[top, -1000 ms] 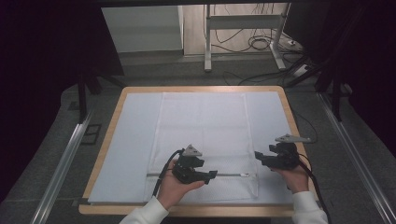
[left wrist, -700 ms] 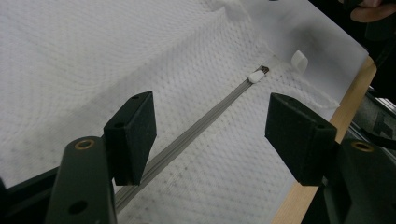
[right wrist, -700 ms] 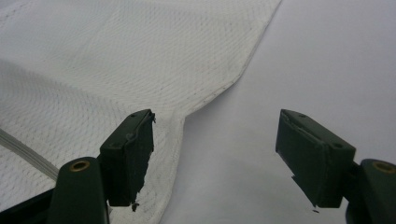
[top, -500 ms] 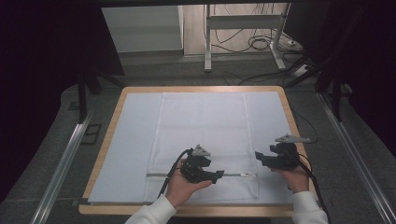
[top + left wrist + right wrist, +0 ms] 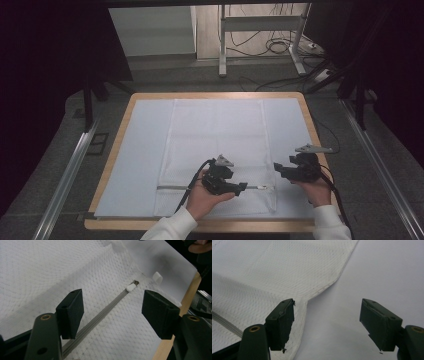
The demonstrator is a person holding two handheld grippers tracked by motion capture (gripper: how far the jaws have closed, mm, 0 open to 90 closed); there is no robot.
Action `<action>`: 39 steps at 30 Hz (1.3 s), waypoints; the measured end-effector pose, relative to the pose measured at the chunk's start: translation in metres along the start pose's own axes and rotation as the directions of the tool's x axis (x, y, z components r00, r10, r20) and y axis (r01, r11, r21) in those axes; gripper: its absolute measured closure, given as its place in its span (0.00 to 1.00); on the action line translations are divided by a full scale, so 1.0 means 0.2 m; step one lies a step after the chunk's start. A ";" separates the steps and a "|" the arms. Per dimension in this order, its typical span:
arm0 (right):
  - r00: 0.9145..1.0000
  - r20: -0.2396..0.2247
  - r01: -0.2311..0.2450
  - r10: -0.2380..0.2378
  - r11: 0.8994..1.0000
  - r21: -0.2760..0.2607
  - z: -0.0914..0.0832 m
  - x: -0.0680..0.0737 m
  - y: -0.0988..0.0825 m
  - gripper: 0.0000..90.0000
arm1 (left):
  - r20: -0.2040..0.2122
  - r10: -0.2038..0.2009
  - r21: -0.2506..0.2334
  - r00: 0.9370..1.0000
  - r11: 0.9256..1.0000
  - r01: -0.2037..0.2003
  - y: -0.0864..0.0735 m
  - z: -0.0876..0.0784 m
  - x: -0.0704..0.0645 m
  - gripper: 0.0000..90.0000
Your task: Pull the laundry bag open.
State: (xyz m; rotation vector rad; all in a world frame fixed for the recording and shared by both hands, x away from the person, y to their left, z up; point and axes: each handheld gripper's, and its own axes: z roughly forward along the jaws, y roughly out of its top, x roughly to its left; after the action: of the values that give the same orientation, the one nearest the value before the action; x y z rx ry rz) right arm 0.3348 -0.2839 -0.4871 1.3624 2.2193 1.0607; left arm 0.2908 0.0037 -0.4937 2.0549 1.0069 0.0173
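A person in white sleeves works at a wood-edged counter [image 5: 112, 165] covered by a pale sheet, with a white mesh zipper bag [image 5: 215, 135] lying flat in the middle as the landmark. Nearest the person, the left gripper [image 5: 242, 187] hovers low over the bag's near end, pointing along the grey zipper [image 5: 105, 312] that crosses the mesh; its jaws are spread with nothing between them, straddling the zipper line from above. Just ahead of those jaws, the white zipper pull [image 5: 131, 287] sits at the zipper's end near the bag's right edge, with a second small white tab [image 5: 157, 278] just beyond it at the bag's edge. At the bag's near right corner, the right gripper [image 5: 278, 170] is held just off the cloth, its jaws likewise spread and empty; in its own view, the left jaw hangs over the bag's hemmed edge [image 5: 329, 282] and the right over the bare sheet. Beyond the bag's far end, a metal-legged stand [image 5: 260, 30] and loose cables [image 5: 280, 47] lie on the floor.
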 end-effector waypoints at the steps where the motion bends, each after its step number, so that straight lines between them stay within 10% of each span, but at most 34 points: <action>1: 1.000 0.000 0.000 0.000 1.000 0.000 0.00 0.00 0.00 0.30 | 0.003 -0.002 0.003 1.000 1.000 0.002 0.00 0.01 0.00 0.38; 39: 1.000 0.001 0.006 -0.006 1.000 -0.001 -0.01 -0.01 0.00 0.29 | 0.091 -0.052 0.109 0.994 0.993 0.042 0.09 0.27 -0.11 0.43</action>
State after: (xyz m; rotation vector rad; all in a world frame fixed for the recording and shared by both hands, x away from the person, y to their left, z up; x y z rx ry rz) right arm 0.3342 -0.2862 -0.4853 1.3541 2.2206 1.0590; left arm 0.3055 -0.0529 -0.5095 2.1066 1.0169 -0.1599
